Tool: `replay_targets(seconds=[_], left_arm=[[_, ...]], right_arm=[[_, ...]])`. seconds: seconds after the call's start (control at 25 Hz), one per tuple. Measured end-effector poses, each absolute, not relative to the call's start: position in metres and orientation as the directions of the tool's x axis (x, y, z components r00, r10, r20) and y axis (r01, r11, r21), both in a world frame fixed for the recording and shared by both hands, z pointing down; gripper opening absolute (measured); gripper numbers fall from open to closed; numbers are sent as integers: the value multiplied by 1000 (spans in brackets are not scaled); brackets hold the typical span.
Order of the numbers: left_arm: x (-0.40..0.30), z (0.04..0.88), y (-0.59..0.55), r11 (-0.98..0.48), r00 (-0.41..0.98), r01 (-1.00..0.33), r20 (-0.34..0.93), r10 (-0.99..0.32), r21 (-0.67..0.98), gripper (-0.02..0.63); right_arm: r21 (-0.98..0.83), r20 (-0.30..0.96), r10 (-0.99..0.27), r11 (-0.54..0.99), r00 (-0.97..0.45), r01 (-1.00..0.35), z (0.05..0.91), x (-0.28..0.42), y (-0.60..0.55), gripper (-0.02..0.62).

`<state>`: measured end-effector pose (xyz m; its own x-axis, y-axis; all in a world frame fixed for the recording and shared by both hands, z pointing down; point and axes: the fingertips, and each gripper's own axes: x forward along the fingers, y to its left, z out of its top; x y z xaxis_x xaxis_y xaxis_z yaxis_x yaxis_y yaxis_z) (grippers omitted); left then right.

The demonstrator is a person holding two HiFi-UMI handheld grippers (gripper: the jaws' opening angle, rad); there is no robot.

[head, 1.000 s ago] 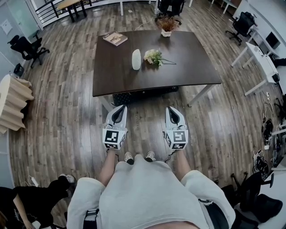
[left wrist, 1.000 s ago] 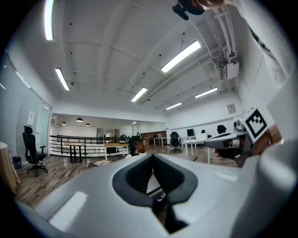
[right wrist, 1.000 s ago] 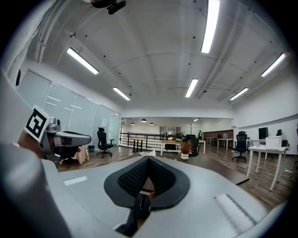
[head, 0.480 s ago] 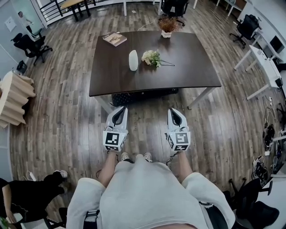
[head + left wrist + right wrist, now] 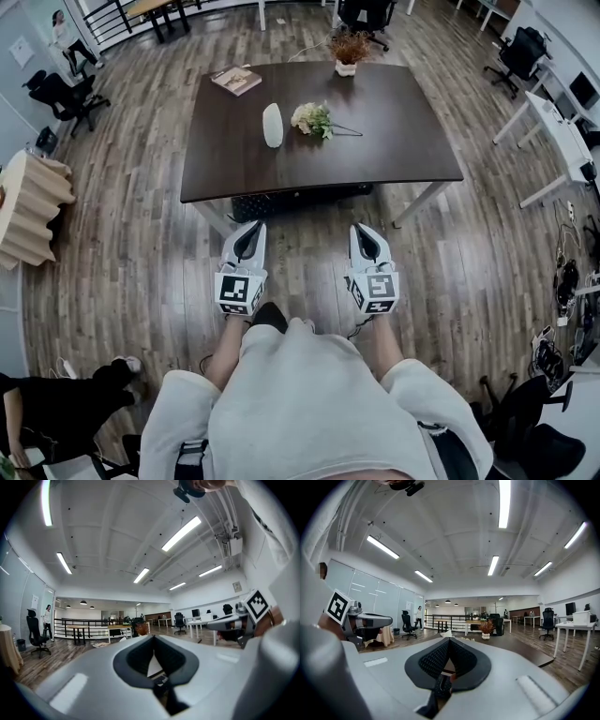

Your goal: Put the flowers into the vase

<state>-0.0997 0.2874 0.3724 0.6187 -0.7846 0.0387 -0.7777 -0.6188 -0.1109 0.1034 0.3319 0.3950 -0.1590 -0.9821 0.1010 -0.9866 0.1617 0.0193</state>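
Flowers (image 5: 312, 119) lie flat on the dark table (image 5: 394, 141), just right of the upright white vase (image 5: 273, 125). A book (image 5: 236, 80) and a potted plant (image 5: 350, 49) sit by the far edge. Open wood floor (image 5: 300, 244) runs up to the near edge. My left gripper (image 5: 250, 228) and right gripper (image 5: 362, 230) are short of that edge, side by side — both with jaws together, holding nothing.
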Motion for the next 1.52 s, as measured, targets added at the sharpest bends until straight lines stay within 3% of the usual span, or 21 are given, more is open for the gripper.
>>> replay_targets(seconds=[0.8,1.52], left_arm=[[-70,391,217,-651,651,-756,25,-759,-73,11],[-76,415,20,-633,631,-772,45,-774,-51,11]], right_arm=[[35,100,-986,140,-136,-989,405,125,271,-2],[43,143,-974,183,-175,-982,427,111,71,-3]])
